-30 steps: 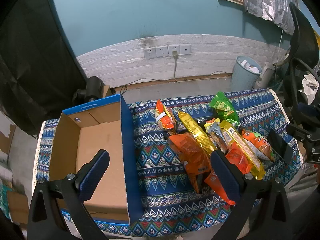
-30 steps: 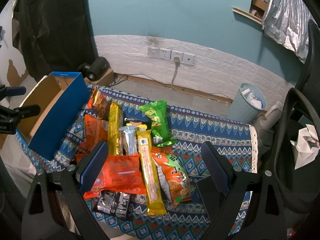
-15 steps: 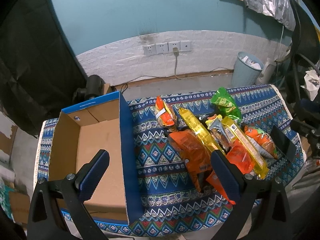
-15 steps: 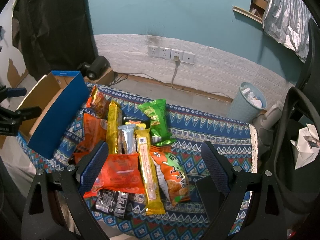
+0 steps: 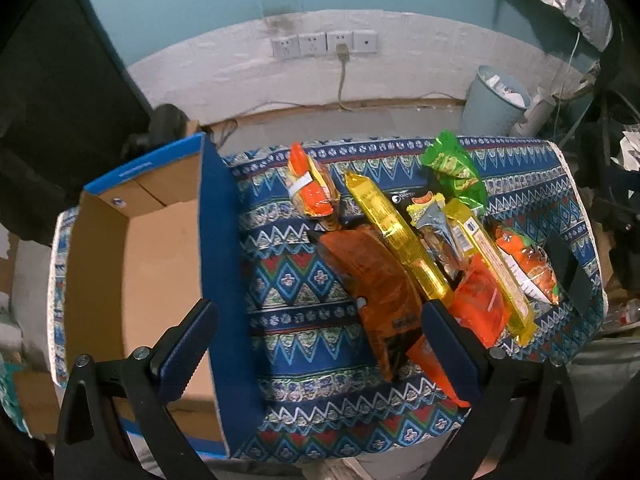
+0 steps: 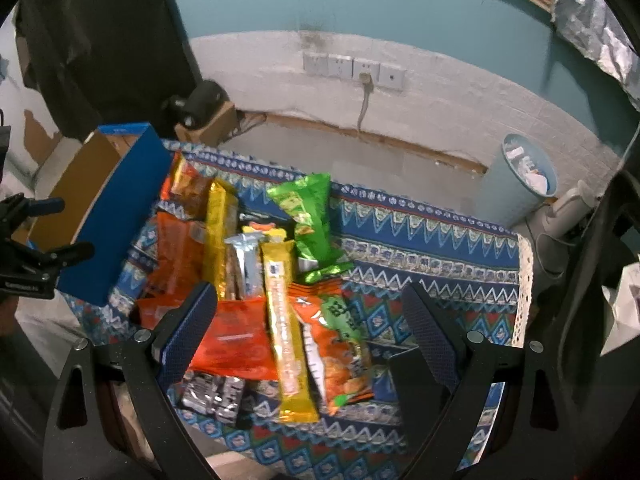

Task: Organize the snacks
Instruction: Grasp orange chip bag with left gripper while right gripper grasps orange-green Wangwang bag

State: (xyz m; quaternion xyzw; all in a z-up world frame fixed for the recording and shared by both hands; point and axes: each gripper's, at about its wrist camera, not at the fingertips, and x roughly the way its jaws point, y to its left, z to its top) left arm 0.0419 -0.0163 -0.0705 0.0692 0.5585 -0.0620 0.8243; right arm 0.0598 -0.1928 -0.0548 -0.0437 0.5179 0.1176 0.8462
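Several snack packs lie in a heap on a patterned blue cloth (image 5: 296, 288): a dark orange bag (image 5: 376, 280), a long yellow pack (image 5: 394, 236), a green bag (image 5: 456, 168), a small orange pack (image 5: 310, 192). An empty cardboard box with blue sides (image 5: 160, 264) stands at the left. My left gripper (image 5: 316, 340) is open above the box's right wall and the cloth. My right gripper (image 6: 312, 320) is open above a bright orange pack (image 6: 236, 340), a yellow bar (image 6: 284, 320) and an orange-green bag (image 6: 340, 340). The left gripper (image 6: 60, 228) shows at the right wrist view's left edge.
A pale blue waste bin (image 5: 494, 102) stands on the floor behind the table at the right. A black office chair (image 6: 600, 260) is at the right. Wall sockets (image 5: 324, 42) with a plugged cable are on the far wall. A black object on a carton (image 6: 204, 108) sits behind the box.
Both grippers have moved closer to the table. The left view has shifted right and down. No snack has moved. Both grippers stay open.
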